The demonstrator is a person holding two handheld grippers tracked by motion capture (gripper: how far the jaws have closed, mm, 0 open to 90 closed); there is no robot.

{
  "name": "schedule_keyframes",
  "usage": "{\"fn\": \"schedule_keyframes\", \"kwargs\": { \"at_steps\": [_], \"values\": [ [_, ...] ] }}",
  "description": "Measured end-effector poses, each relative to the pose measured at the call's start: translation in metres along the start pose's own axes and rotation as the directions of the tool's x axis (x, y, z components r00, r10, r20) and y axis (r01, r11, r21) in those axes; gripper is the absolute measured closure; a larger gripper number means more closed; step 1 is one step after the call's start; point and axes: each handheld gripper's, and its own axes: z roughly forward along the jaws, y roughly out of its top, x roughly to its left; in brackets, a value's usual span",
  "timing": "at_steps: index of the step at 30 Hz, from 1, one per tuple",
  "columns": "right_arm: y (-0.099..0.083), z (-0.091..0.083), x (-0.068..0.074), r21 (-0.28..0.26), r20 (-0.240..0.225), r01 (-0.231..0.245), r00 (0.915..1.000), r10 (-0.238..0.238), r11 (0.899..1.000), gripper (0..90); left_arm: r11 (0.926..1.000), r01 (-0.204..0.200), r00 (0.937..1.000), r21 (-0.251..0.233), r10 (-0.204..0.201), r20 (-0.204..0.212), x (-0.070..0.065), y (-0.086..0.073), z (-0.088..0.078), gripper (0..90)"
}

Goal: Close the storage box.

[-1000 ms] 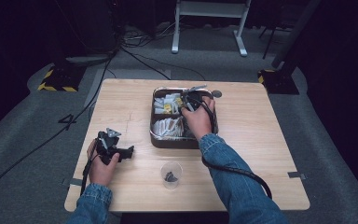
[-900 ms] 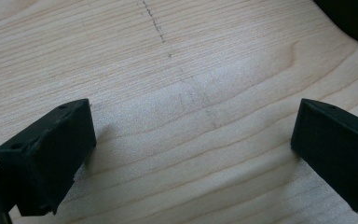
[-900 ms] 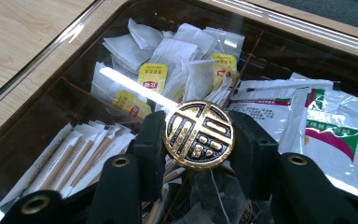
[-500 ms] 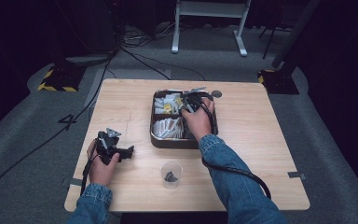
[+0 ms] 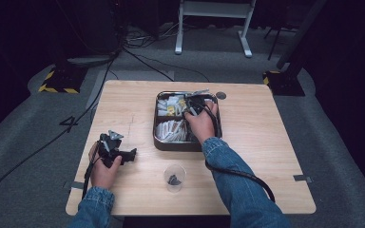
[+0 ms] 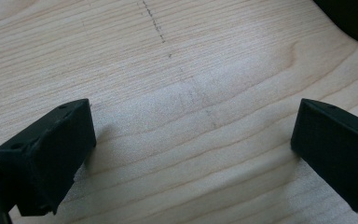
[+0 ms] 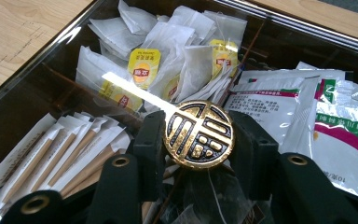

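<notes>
Over the tray (image 5: pixel 158 142) — right claw (image 7: pixel 198 135) pinching a gold knob (image 7: pixel 198 134)

The table (image 5: pixel 266 142) lies bare along its right side, its far-left part and most of the near edge, so a hand could pass there freely. The tray (image 5: pixel 158 142) blocks the middle, its compartments packed with tea bags (image 7: pixel 168 60), wrapped sticks (image 7: pixel 56 154) and sachets (image 7: pixel 307 112). A cup (image 5: pixel 174 177) stands just before it. Bare wood lies between the left gripper's (image 6: pixel 191 154) wide-apart jaws.
</notes>
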Motion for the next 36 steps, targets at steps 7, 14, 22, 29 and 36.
{"fn": "schedule_keyframes", "kwargs": {
  "at_steps": [7, 14, 22, 29, 36],
  "values": [
    [0.000, 0.003, 0.000, 0.000, 0.003, 0.005, 1.0000, -0.005, 1.000, 58.8, 1.0000, 0.000, 1.0000, 0.000, 0.000, 0.000, 0.000, 0.000, 0.000, 0.2],
    [-0.003, 0.002, 0.001, -0.008, 0.003, 0.007, 1.0000, -0.007, 1.000, 58.2, 1.0000, -0.001, 1.0000, -0.001, 0.001, 0.000, 0.000, 0.000, 0.000, 0.2],
    [0.003, -0.010, -0.003, -0.053, -0.001, 0.008, 1.0000, -0.008, 0.999, 43.8, 1.0000, 0.000, 1.0000, 0.000, 0.000, 0.000, 0.000, 0.000, 0.000, 0.2],
    [0.011, -0.033, -0.006, -0.100, -0.027, -0.001, 0.9996, -0.002, 0.995, 42.2, 1.0000, 0.000, 1.0000, 0.000, 0.000, 0.000, 0.000, 0.000, 0.000, 0.2],
    [0.011, -0.062, -0.015, -0.141, -0.045, -0.009, 0.9990, 0.003, 0.990, 42.0, 1.0000, -0.001, 1.0000, -0.001, 0.001, 0.000, 0.000, 0.000, 0.000, 0.2]
  ]
}}
